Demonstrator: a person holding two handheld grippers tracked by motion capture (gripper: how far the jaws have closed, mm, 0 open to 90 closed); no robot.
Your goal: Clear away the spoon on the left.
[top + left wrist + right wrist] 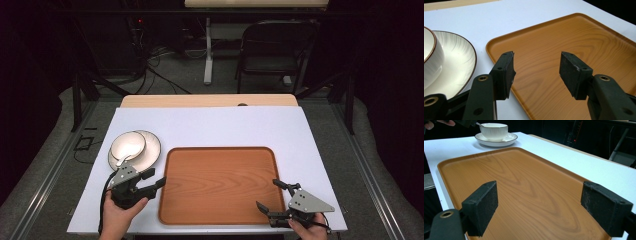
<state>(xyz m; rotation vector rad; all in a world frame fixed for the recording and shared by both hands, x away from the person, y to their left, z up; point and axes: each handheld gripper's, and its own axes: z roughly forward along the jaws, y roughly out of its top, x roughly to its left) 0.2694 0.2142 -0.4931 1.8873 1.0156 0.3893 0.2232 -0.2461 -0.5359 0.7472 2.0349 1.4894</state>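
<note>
A brown wooden tray (220, 185) lies bare in the middle of the white table. Left of it a white bowl (128, 145) stands on a white saucer (150, 150), with a spoon handle (120, 162) at the bowl's near edge. My left gripper (154, 179) hovers just below the saucer at the tray's left rim (499, 47), jaws open and nothing between them. At the tray's near right corner my right gripper (270, 195) stands open too, pointing across the tray (524, 185) toward the bowl (493, 130) and saucer (506, 140).
The table's white cover (210, 125) leaves a wooden strip (210, 100) showing at the far edge. Beyond it stand a dark folding chair (272, 50), a table leg (208, 50) and floor cables. A hand (439, 122) shows at the top left of the right gripper view.
</note>
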